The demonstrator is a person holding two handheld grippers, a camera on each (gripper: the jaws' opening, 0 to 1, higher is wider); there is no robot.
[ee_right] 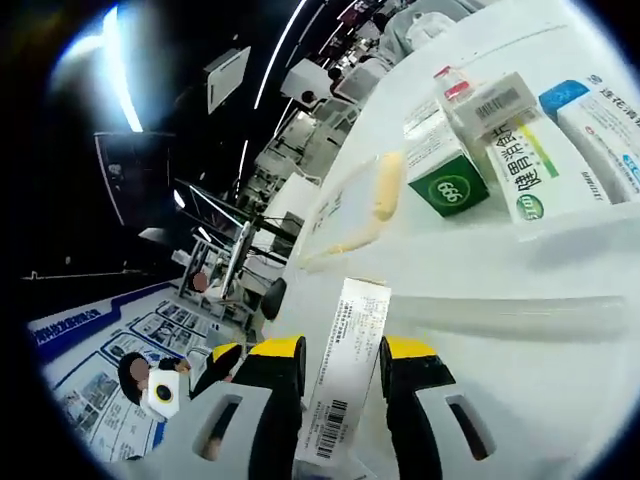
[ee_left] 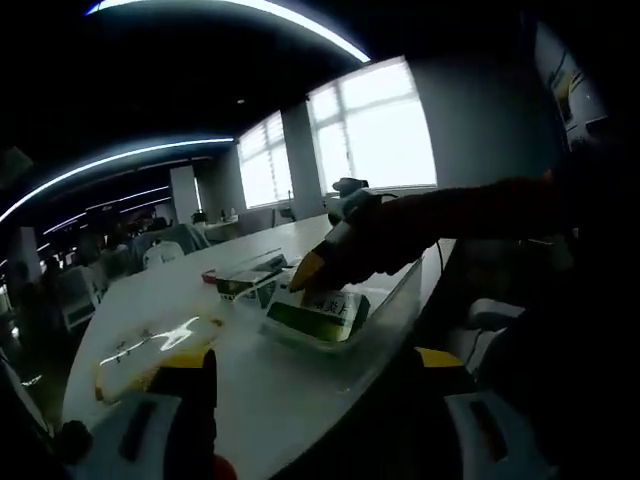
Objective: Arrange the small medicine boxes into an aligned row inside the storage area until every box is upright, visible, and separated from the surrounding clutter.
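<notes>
A clear storage bin (ee_left: 385, 315) is seen on the white worktop (ee_left: 200, 300). In the left gripper view, the left gripper (ee_left: 310, 385) is held apart, with nothing between its jaws, near the bin's front wall. The right gripper (ee_left: 318, 268) reaches into the bin and touches a green-and-white box (ee_left: 320, 315) lying flat there. In the right gripper view, the right gripper (ee_right: 340, 375) is clamped on a thin white box (ee_right: 345, 370). More medicine boxes (ee_right: 500, 140) lie beyond the bin's wall (ee_right: 520, 315).
</notes>
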